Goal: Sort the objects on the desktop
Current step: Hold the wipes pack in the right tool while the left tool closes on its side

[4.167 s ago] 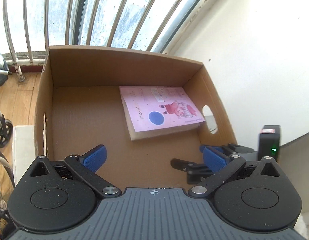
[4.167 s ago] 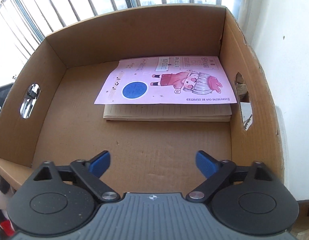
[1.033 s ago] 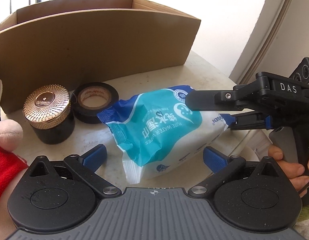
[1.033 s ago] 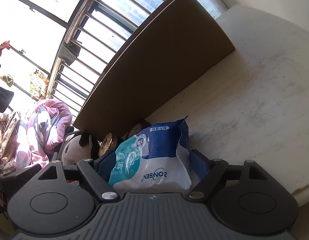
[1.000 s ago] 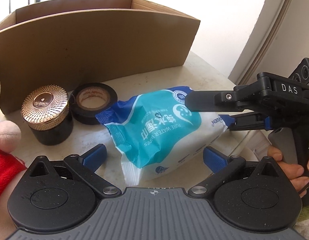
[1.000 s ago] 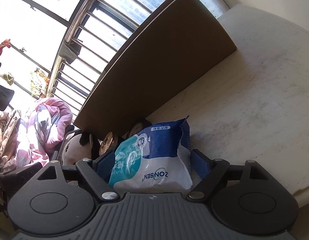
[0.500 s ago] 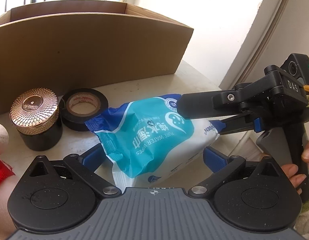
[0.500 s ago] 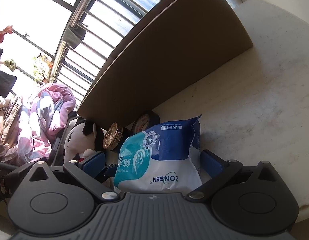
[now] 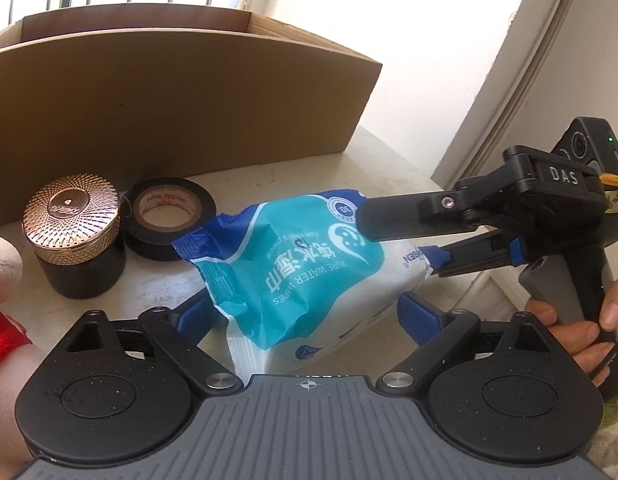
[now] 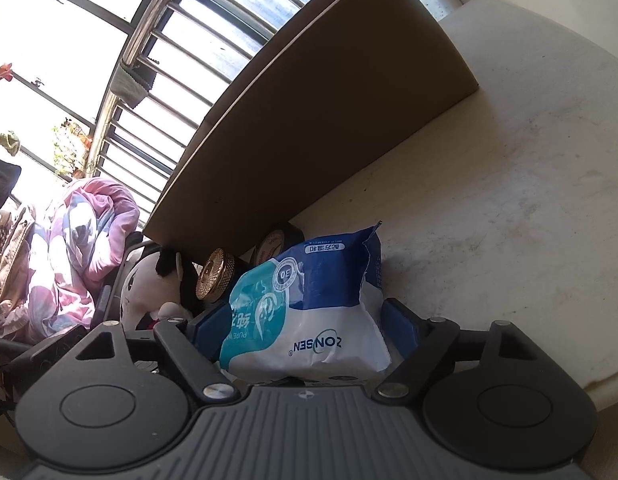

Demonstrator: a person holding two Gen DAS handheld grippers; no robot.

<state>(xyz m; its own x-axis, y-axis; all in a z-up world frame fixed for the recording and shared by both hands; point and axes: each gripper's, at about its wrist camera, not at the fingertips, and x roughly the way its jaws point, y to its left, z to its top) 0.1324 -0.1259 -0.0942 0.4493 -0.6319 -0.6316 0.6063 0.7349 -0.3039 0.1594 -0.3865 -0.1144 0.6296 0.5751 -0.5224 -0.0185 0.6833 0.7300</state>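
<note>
A blue, teal and white pack of wet wipes (image 9: 309, 272) lies on the pale table (image 9: 373, 164) in front of a cardboard box (image 9: 169, 92). My left gripper (image 9: 305, 316) straddles the near end of the pack. Its jaws are closing, and both blue pads (image 9: 419, 314) touch the pack's sides. My right gripper (image 9: 397, 240) comes in from the right across the pack's far end. In the right wrist view the wipes pack (image 10: 309, 316) fills the closing right gripper (image 10: 305, 328), with both pads against it.
A black jar with a rose-gold lid (image 9: 71, 216) and a black tape roll (image 9: 167, 208) stand left of the pack, near the box wall. A plush toy (image 9: 1, 272) is at the far left. A person's hand (image 9: 581, 328) holds the right gripper's handle. The table edge (image 10: 589, 376) is close on the right.
Four seconds ago both grippers looked into the box holding a pink book. Over the last second both pairs of jaws drew in against the wipes pack, which crumpled slightly.
</note>
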